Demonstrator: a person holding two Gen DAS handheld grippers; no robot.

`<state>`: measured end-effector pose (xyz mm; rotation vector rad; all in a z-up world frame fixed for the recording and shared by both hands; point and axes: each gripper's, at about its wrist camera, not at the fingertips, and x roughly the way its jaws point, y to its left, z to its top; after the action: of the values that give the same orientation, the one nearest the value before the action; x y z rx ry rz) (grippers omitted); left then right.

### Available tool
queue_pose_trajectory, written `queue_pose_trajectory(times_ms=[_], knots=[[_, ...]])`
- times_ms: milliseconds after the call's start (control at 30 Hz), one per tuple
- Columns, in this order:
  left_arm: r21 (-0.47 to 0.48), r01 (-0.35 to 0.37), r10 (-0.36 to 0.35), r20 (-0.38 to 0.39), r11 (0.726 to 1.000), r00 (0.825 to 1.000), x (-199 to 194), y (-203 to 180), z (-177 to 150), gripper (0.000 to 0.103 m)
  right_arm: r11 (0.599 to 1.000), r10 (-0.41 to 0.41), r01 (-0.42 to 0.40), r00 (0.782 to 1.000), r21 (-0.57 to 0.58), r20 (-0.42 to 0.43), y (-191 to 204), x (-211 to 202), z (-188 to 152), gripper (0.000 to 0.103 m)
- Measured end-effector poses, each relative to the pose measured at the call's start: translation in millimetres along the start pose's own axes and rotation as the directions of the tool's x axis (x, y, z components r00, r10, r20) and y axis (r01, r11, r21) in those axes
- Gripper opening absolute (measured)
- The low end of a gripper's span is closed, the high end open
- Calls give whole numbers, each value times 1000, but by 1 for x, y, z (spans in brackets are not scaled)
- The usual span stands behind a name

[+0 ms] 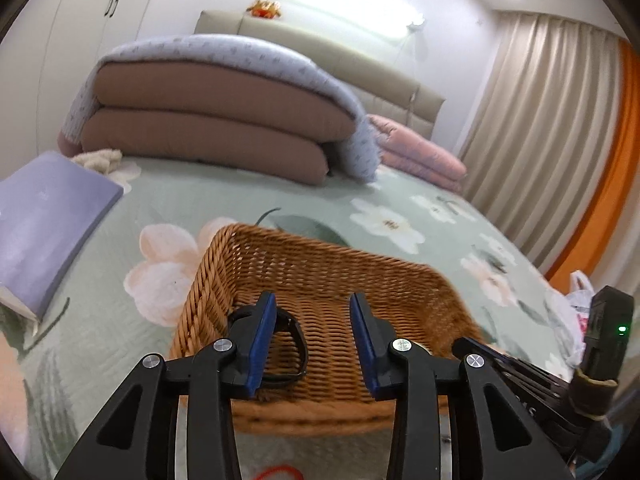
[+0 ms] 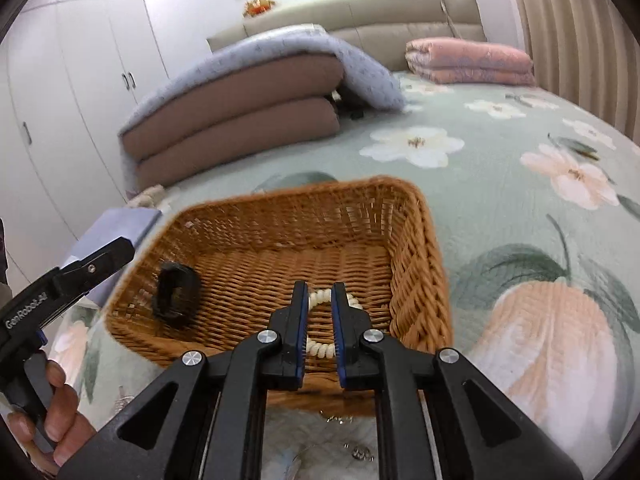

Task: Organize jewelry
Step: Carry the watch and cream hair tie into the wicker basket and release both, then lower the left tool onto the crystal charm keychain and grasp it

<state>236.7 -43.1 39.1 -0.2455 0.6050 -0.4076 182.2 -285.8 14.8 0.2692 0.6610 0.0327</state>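
A brown wicker basket sits on the floral bedspread. A black bracelet lies inside it at the left. My left gripper is open above the basket, its left finger in front of the black bracelet. My right gripper hangs over the basket's near right part, its jaws narrowly apart around a white beaded bracelet. The beads sit between the pads; contact is unclear. The left gripper also shows at the left edge of the right wrist view.
A folded brown and blue quilt and a pink quilt lie at the bed's head. A purple book lies left of the basket. Small metal jewelry pieces and a red cord lie near the front edge.
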Motion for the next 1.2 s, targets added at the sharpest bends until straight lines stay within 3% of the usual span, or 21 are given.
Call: queue_pose_trajectory(times_ms=[67, 200, 333, 467, 800, 1200], knots=[[-3, 23, -22, 20, 1000, 1000, -24, -3, 0, 42, 999, 30, -30, 999, 9, 22, 2, -19, -2, 26], [-17, 42, -40, 84, 999, 996, -83, -1, -15, 60, 997, 70, -71, 994, 8, 89, 7, -70, -22, 35], [-22, 10, -8, 103, 1000, 995, -133, 8, -49, 60, 994, 107, -109, 991, 25, 84, 10, -103, -59, 35], [-79, -30, 37, 78, 996, 996, -160, 23, -89, 60, 993, 112, -113, 993, 25, 43, 16, -113, -93, 35], [-105, -11, 5, -57, 994, 998, -149, 32, -154, 60, 998, 69, -70, 993, -8, -97, 30, -97, -146, 35], [-90, -6, -13, -208, 996, 978, -111, 24, -165, 59, 998, 21, -30, 982, -47, -190, 39, -68, -144, 35]])
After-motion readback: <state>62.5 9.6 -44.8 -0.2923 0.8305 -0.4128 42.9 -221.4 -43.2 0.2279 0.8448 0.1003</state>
